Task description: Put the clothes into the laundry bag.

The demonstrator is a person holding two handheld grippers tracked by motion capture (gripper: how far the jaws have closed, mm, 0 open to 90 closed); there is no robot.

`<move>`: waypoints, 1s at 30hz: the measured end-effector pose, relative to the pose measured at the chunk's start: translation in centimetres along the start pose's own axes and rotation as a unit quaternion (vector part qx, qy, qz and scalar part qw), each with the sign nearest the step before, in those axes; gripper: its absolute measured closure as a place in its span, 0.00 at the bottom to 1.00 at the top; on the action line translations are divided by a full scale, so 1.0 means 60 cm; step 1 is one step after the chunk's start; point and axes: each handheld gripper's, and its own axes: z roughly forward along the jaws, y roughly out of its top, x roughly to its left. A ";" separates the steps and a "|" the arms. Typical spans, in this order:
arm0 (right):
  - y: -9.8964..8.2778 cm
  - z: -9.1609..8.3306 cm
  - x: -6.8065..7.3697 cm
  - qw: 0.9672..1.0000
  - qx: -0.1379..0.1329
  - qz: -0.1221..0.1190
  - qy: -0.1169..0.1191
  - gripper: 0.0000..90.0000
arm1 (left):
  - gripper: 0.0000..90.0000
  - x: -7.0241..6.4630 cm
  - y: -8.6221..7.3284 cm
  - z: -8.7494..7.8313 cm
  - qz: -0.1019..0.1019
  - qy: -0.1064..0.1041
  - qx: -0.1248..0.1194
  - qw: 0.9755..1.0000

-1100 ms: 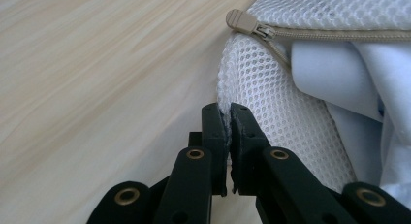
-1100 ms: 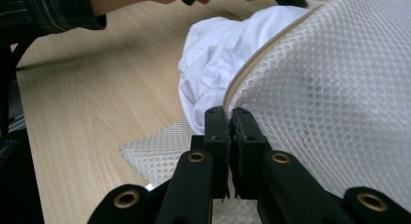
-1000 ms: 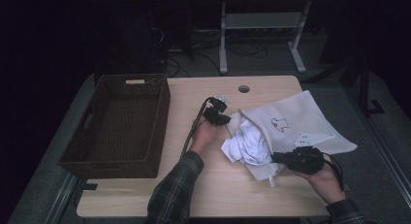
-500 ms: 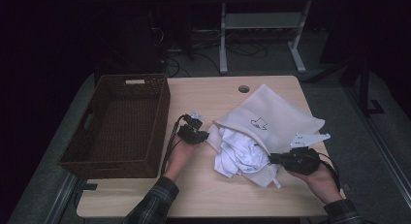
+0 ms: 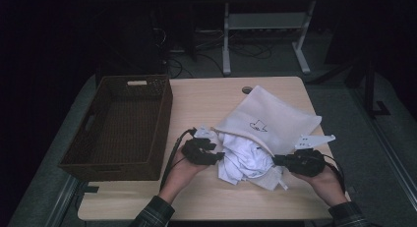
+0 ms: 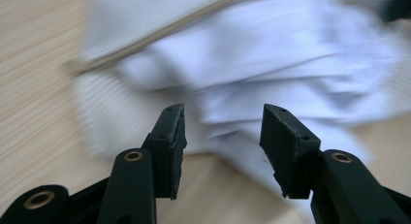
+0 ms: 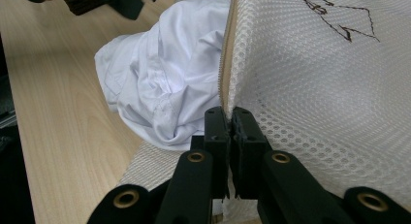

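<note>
- White mesh laundry bag (image 5: pixel 268 120) with a small dark drawing, lying flat on the right half of the wooden table, its zippered mouth open toward the front edge.
- Crumpled white cotton garment (image 5: pixel 244 160), half out of the bag's mouth, bunched near the table's front edge.

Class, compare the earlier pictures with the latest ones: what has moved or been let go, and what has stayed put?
The left tongs slid back toward the person along the white garment, and their jaws have just been opening, gripping nothing. The right tongs stayed clamped on the mesh bag edge; the basket kept its place.
</note>
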 end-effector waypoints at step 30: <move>0.000 0.007 0.001 1.000 0.006 -0.002 0.004 0.95 | 0.94 -0.107 0.011 0.130 0.094 -0.061 0.065 0.992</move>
